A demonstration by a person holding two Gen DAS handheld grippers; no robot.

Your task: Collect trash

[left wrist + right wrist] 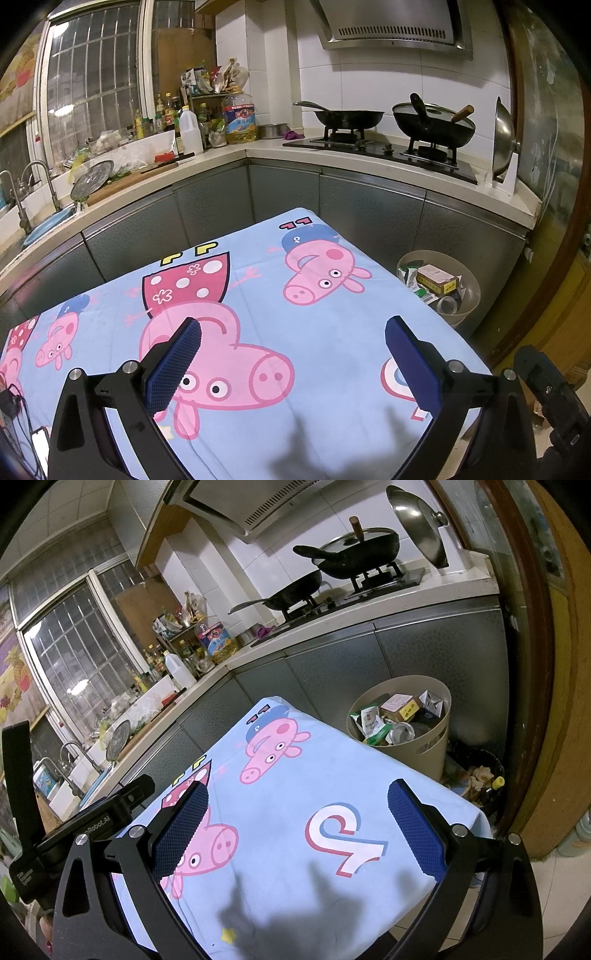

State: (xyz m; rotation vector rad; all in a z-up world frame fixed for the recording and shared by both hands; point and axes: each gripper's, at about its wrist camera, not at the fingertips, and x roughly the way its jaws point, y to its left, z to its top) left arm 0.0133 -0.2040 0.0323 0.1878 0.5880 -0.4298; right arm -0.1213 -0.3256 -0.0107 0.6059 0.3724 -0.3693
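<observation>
A beige trash bin [467, 312] stands on the floor past the table's far right corner. It holds boxes, wrappers and a tape roll. It also shows in the right wrist view [424, 751]. My left gripper [293, 326] is open and empty above the table with the blue cartoon-pig cloth [332, 332]. My right gripper [297, 794] is open and empty above the same cloth [295, 794]. No loose trash shows on the cloth. The other gripper's body [92, 823] shows at the left of the right wrist view.
A kitchen counter [258, 149] with grey cabinets wraps around behind the table, with a stove and two woks [434, 127], bottles and a sink [40, 225]. A dark bag of waste [480, 775] lies on the floor beside the bin. A wooden door frame [546, 701] stands at right.
</observation>
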